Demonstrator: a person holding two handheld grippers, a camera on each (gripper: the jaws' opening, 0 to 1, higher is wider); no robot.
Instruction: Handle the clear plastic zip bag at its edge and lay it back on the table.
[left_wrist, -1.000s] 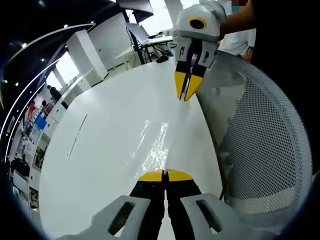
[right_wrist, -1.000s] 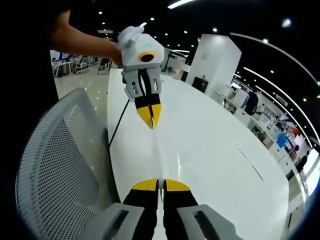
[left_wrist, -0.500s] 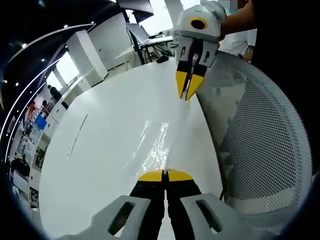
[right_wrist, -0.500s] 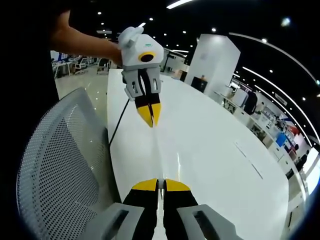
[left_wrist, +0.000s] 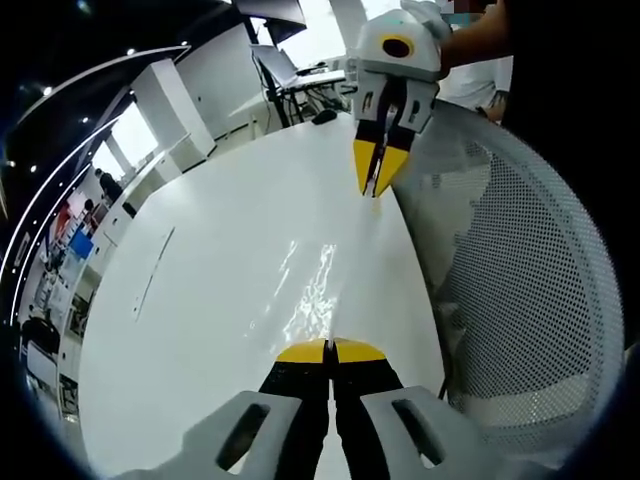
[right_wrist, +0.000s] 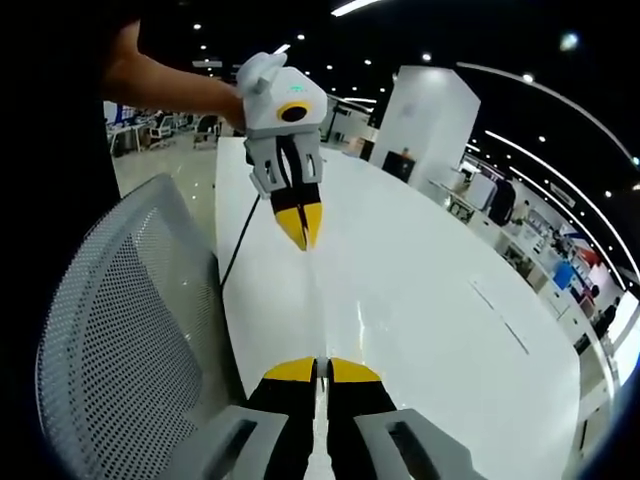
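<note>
The clear plastic zip bag (left_wrist: 316, 290) hangs stretched between my two grippers over the white table (left_wrist: 200, 300), showing mostly as crinkled glare. In the left gripper view my left gripper (left_wrist: 328, 345) is shut on the bag's near edge, and the right gripper (left_wrist: 374, 188) faces it with its yellow tips pinched on the far edge. In the right gripper view the bag (right_wrist: 314, 310) appears edge-on as a thin line running from my right gripper (right_wrist: 320, 362), shut on it, to the left gripper (right_wrist: 303, 243).
A grey mesh office chair (left_wrist: 520, 290) stands against the table's edge beside both grippers, also seen as the chair back (right_wrist: 120, 340). A black cable (right_wrist: 238, 250) drops along the table's side. A person's arm (right_wrist: 160, 80) holds the far gripper. Office desks lie beyond.
The right gripper has risen slightly in the left gripper view. Both grippers stay shut on the bag.
</note>
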